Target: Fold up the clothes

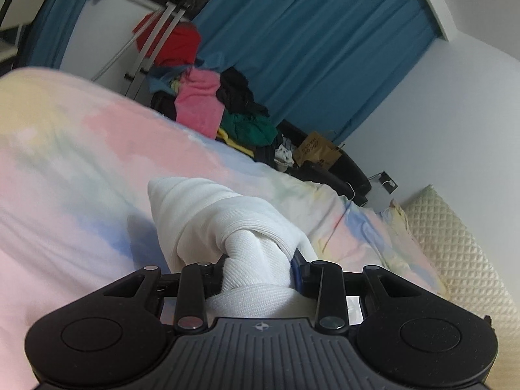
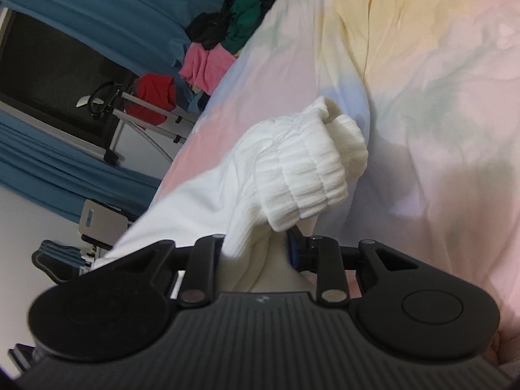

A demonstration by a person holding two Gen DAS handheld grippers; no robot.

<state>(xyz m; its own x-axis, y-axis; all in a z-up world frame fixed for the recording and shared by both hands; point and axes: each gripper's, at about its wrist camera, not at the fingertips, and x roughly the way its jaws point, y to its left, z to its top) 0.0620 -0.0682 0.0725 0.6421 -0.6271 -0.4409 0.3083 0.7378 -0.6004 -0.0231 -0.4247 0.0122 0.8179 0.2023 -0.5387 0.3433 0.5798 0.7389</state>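
Closest to the camera, the left gripper (image 1: 260,273) pinches a thick bunch of the white garment (image 1: 208,214), which pokes out toward 11 o'clock above the pastel bedspread (image 1: 74,149). The right gripper (image 2: 256,247) bites the same white cloth just below its ribbed cuff (image 2: 308,169), which sits at 12 o'clock. Both tongs are closed on the cloth, and it hangs between them over the bed.

I think the cloth is still bunched. To fold well, keep both grips tight, pull gently apart until it is flat, then lay it down evenly. A pile of clothes (image 1: 227,107) waits at 12 o'clock.
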